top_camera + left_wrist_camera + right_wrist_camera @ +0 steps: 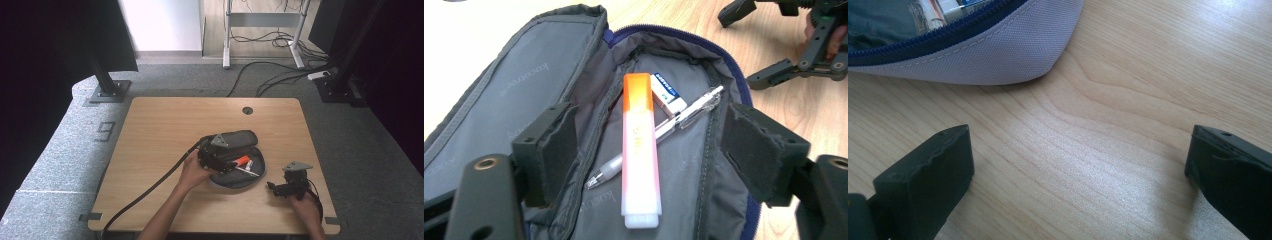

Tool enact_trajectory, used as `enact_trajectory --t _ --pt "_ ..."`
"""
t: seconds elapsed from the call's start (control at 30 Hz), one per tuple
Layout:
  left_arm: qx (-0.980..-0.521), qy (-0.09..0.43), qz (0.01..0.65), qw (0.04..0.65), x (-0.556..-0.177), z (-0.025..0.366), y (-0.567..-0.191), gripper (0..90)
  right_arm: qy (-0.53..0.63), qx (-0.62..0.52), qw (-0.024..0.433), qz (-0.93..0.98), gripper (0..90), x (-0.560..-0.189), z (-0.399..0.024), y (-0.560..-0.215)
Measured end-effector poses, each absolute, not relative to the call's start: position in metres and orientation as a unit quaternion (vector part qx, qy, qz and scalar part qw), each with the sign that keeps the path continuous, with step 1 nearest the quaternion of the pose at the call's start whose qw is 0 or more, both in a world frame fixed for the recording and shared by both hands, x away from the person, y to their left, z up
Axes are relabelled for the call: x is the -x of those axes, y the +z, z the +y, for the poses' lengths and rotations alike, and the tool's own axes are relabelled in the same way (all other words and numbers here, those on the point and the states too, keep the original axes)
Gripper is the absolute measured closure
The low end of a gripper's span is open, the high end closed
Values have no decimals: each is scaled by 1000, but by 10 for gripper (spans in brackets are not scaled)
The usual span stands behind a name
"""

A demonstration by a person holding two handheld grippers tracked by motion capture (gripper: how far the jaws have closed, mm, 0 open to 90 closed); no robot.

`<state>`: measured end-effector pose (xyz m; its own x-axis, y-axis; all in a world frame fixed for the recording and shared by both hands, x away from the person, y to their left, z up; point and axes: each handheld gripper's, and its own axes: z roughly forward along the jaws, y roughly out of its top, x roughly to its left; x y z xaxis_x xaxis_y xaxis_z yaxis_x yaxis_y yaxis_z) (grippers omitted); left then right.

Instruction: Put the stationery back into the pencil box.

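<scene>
From my screen, the tabletop (1128, 90) reads as pale wood with a fine grain and a soft satin sheen where light pools. The pouch (998, 50) is woven cloth, matt, light grey outside with a blue zip; its lining (524, 75), upper left of the left gripper view, is smooth dull grey fabric. The highlighter (640, 150) looks like frosted plastic with a glossy orange cap. The pen (674, 120) is clear, shiny plastic. My left tongs (644, 145) carry rough, matt black pads.
</scene>
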<state>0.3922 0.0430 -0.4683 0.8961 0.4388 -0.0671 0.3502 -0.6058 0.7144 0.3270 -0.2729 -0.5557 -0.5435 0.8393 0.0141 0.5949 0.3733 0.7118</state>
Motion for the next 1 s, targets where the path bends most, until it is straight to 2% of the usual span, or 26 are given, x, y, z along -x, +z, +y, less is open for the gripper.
enact_trajectory --t 0.4,1.0 --pt "-883 78 231 400 -382 76 -454 165 342 -444 179 809 0 -327 -273 -556" --pt "-871 98 252 411 -367 125 -447 127 342 -443 179 809 0 -327 -273 -556"
